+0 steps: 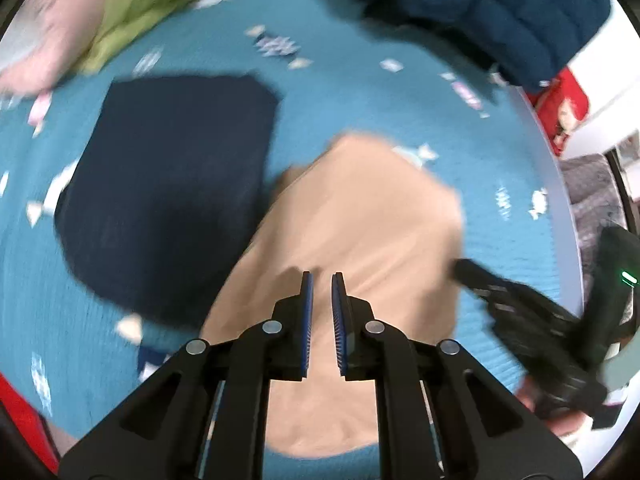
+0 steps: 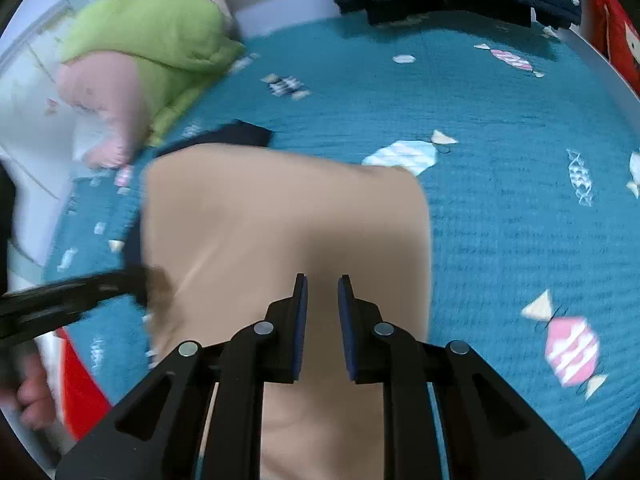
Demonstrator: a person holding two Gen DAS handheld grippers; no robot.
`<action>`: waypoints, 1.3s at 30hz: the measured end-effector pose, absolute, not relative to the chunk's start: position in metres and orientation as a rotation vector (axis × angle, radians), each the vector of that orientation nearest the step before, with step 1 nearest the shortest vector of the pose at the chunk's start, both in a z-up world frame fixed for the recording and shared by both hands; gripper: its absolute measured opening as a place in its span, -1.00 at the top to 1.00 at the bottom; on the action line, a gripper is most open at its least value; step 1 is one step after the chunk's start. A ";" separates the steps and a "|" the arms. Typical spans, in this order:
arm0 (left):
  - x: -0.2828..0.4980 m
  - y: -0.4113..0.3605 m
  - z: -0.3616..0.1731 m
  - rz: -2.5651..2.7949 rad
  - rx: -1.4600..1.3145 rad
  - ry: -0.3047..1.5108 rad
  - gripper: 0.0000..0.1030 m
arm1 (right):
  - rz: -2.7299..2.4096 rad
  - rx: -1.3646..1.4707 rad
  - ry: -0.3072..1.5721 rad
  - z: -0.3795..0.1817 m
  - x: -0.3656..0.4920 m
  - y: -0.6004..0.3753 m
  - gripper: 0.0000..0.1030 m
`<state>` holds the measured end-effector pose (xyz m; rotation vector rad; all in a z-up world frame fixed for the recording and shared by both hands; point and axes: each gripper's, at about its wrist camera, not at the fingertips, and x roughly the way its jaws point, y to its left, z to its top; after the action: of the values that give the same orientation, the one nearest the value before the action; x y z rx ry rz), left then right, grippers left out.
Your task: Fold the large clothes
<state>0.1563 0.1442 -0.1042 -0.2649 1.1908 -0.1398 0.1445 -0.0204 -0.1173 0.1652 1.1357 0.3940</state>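
Bedroom setting; bed (image 2: 500,220) covered in a teal spread printed with sweets, serving as the folding surface.

Item 1, nearest: left tool (image 1: 321,276), jaws drawn to a narrow slit. The right wrist view showed its tip at the left edge of the tan garment (image 2: 280,220), cloth bunched there; apparently pinched, though blur prevented certainty.

Item 2: right tool (image 2: 323,278), jaws likewise nearly together. The left wrist view showed its tip at the garment's right edge; judged a grip on the same cloth.

Item 3: tan garment, lying near the bed's near edge and spread between both tools. Long axis ran from the near edge toward the far edge; its far end lay square and flat, with the near end passing beneath the tools.

Item 4: folded navy garment (image 1: 172,184), just beside the tan piece on its left, one corner tucked under it.

Item 5, farther: green quilt (image 2: 152,36) and pink pillow (image 2: 108,96) at the far left corner.

Item 6, farthest: dark blue quilted jacket (image 1: 500,12) hanging over the far edge.

Risks noted: thin cloth could slip from either narrow pinch, dropping one side and skewing the fold. Uneven lifting could crease the panel diagonally. Dragging leftward could disturb the navy pile, since the two overlapped.
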 end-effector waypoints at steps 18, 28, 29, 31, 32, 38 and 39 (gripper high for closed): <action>0.233 0.141 -0.159 -0.107 -0.208 1.223 0.81 | 0.407 0.242 1.209 -0.126 0.181 -0.039 0.75; 0.252 0.135 -0.150 -0.108 -0.121 1.197 0.81 | 0.335 0.218 1.277 -0.126 0.216 -0.047 0.75; 0.253 0.132 -0.156 -0.103 -0.117 1.204 0.81 | 0.331 0.221 1.289 -0.130 0.219 -0.047 0.75; 0.256 0.131 -0.164 -0.092 -0.093 1.213 0.81 | 0.333 0.222 1.319 -0.142 0.223 -0.044 0.75; 0.256 0.130 -0.169 -0.088 -0.082 1.215 0.81 | 0.332 0.223 1.325 -0.144 0.224 -0.043 0.75; 0.257 0.134 -0.187 -0.070 -0.067 1.228 0.82 | 0.335 0.217 1.353 -0.158 0.229 -0.038 0.78; 0.257 0.136 -0.190 -0.073 -0.075 1.234 0.82 | 0.334 0.197 1.352 -0.159 0.229 -0.036 0.79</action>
<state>0.2574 0.1360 -0.1895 -0.0753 1.2338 -0.0733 0.2289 -0.0357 -0.1588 0.1968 1.3521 0.3344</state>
